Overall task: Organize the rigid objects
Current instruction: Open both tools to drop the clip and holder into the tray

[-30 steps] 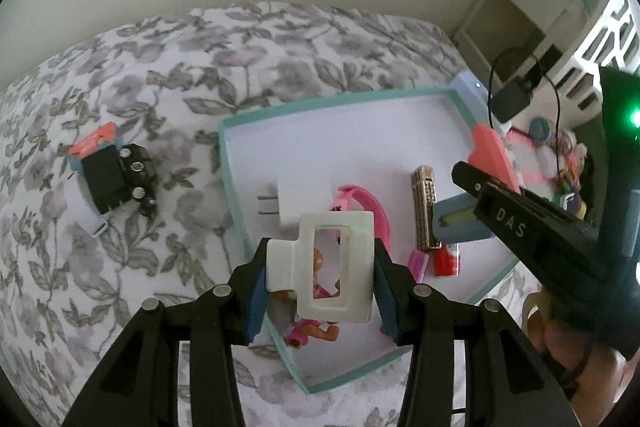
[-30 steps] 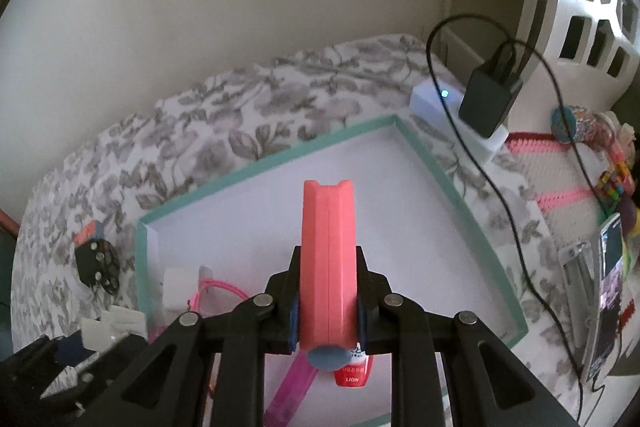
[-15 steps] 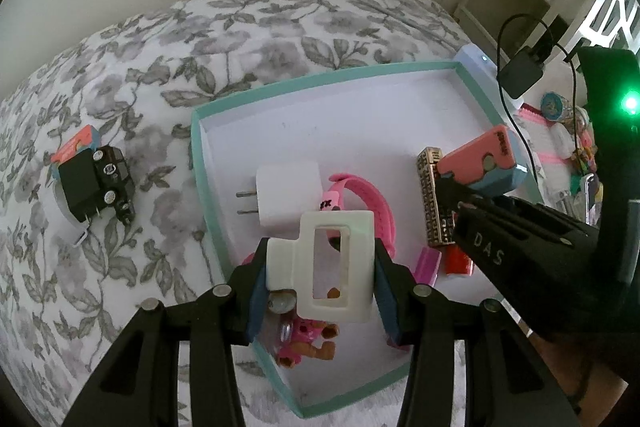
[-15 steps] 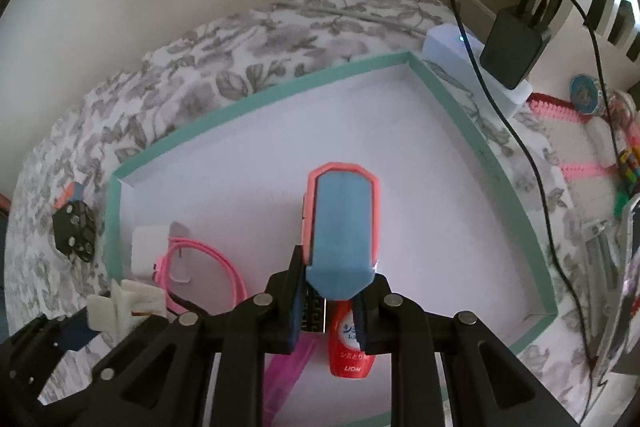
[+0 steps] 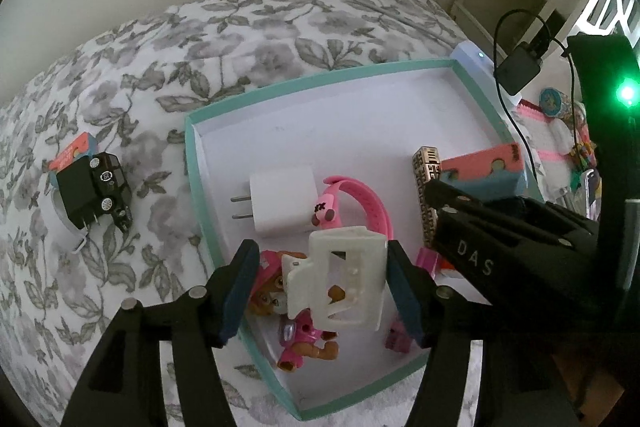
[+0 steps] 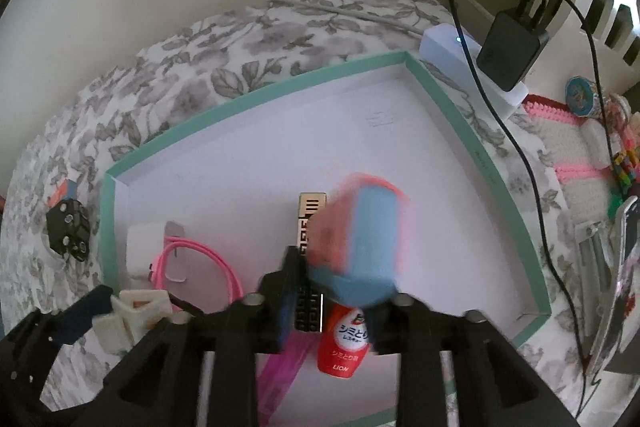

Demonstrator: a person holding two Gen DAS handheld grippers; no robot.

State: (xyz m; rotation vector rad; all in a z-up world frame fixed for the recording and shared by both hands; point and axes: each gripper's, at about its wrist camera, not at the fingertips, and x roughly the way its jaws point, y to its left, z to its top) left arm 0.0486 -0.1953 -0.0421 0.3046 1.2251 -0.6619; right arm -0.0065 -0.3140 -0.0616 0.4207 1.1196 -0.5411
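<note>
The left wrist view looks steeply down from close above the near left corner of the teal-rimmed tray [image 5: 192, 163] on the floral bedspread [image 5: 132, 75], its own tongs [image 5: 320, 287] filling the bottom edge. The right wrist view looks steeply down, equally close, over the tray's [image 6: 472, 143] near middle, further right. Both share the tray, the white charger [image 5: 282, 203] [image 6: 138, 247], the pink strap [image 5: 368, 203] [image 6: 208, 255], the patterned gold bar [image 5: 426, 187] [image 6: 310, 211] and the wall.

"DAS" on right tongs [image 5: 472, 261]; "LION" (below Japanese script) on red tube [image 6: 344, 349].
</note>
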